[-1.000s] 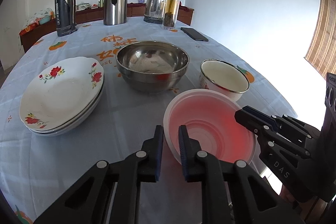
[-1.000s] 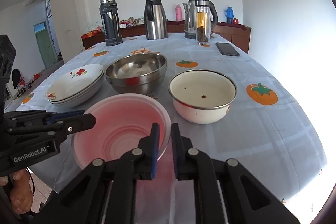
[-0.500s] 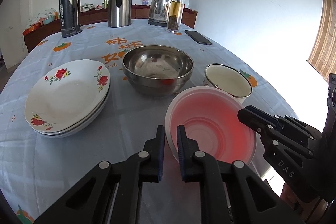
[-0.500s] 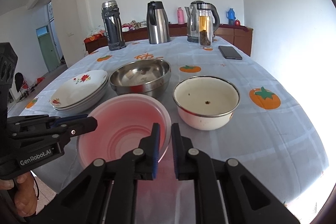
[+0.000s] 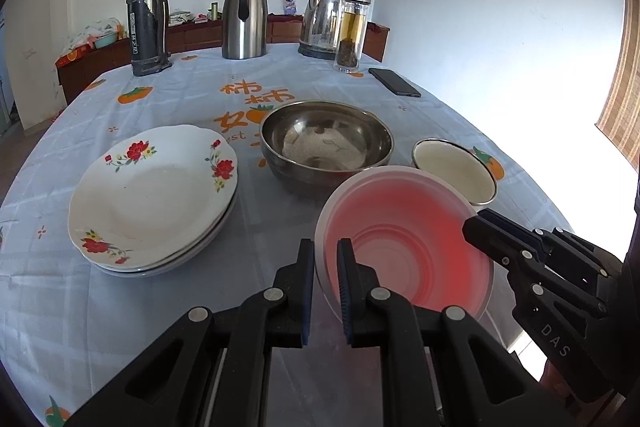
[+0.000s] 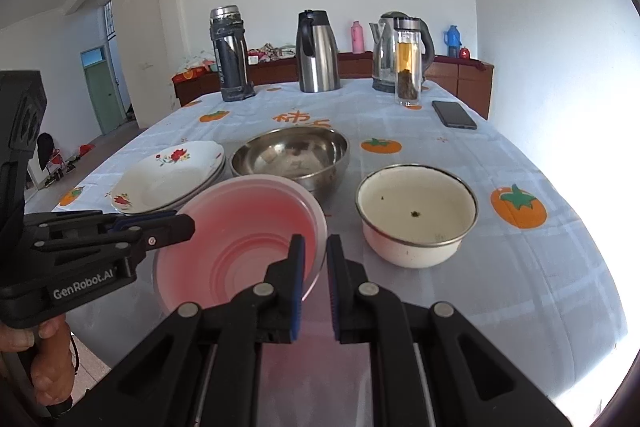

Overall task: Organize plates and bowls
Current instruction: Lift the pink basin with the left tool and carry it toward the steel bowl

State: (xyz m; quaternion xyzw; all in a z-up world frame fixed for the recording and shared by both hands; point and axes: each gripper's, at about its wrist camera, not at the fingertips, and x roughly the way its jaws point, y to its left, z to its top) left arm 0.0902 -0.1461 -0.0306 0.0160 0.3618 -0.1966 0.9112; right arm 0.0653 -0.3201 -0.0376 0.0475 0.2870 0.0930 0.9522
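A translucent pink bowl (image 5: 400,239) (image 6: 240,239) hangs over the near part of the table, held on both sides. My left gripper (image 5: 322,247) (image 6: 188,223) is shut on its left rim. My right gripper (image 6: 316,243) (image 5: 470,225) is shut on its right rim. Just beyond it stands a steel bowl (image 5: 326,139) (image 6: 290,155), whose near edge the pink rim covers. A cream enamel bowl (image 5: 454,167) (image 6: 416,211) sits to the right. A stack of flowered white plates (image 5: 152,187) (image 6: 168,175) lies to the left.
At the far end of the table stand a dark flask (image 5: 146,19), a steel jug (image 5: 244,21), a kettle (image 5: 324,17) and a glass tea bottle (image 5: 352,31). A black phone (image 5: 394,81) lies at the right. The table (image 6: 520,267) curves away near the right edge.
The left jaws closed a little more on the rim. The pink bowl shifted slightly toward the steel bowl, and its far rim now overlaps that bowl's near edge.
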